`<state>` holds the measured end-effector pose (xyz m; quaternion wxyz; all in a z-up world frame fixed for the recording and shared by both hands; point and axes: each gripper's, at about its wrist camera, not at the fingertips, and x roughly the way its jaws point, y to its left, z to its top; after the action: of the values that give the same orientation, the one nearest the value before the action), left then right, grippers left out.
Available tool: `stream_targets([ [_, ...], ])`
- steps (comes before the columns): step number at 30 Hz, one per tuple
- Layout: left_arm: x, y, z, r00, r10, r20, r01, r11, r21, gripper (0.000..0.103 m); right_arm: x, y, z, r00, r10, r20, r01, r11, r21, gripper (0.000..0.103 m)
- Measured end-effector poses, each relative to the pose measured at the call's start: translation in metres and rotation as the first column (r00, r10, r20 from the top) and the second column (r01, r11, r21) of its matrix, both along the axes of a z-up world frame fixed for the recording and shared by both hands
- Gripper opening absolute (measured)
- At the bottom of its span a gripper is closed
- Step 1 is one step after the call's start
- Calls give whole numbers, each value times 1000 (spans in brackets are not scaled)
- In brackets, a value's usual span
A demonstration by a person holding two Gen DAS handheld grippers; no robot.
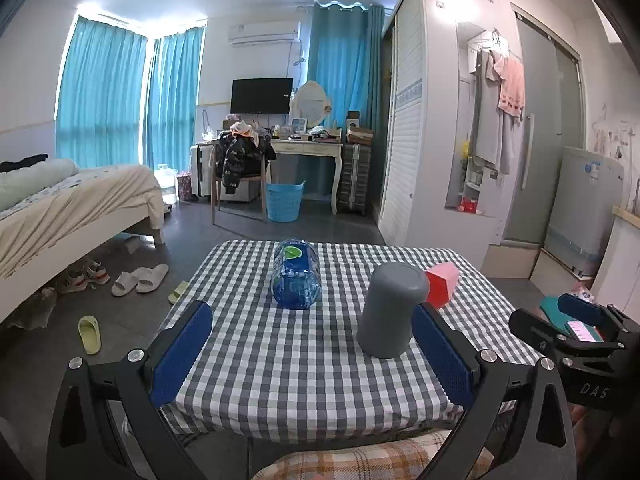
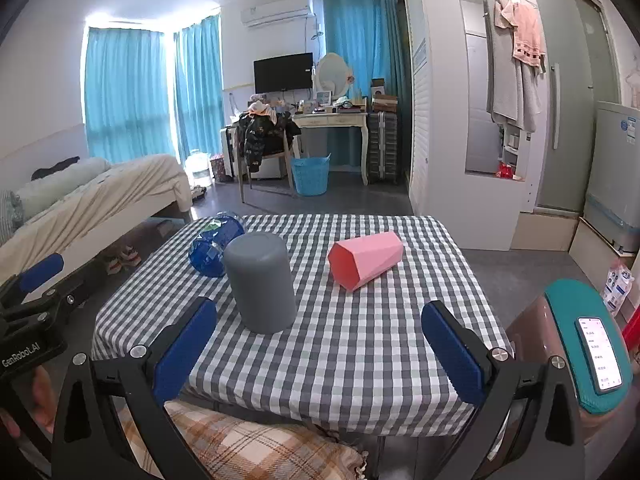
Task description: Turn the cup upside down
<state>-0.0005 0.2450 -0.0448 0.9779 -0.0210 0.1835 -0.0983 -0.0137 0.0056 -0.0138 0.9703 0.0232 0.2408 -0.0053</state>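
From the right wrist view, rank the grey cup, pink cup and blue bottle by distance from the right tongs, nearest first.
1. Grey cup: upside down, just ahead of the right tongs' left finger.
2. Pink cup: on its side, farther back, centre-right on the checked tablecloth.
3. Blue bottle: lying at the far left, behind the grey cup.

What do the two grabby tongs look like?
Both look alike: the left tongs and right tongs have black frames with silver bolts and blue textured pads. White lettering marks the bodies: "GenRobot.AI" on the left one, "DAS" on the right one. No cables or sleeves show.
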Motion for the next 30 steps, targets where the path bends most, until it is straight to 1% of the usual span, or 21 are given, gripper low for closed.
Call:
stream_targets([
  [6,-2,-3,-3,1000,-15,1,15,1000,9,103,0,2,0,1000,4,0,-4,1000,-2,103],
  [30,-7,-5,-9,1000,-13,-4,13,1000,12,103,-5,-1,9,1000,1,13,-1,1000,-10,103],
])
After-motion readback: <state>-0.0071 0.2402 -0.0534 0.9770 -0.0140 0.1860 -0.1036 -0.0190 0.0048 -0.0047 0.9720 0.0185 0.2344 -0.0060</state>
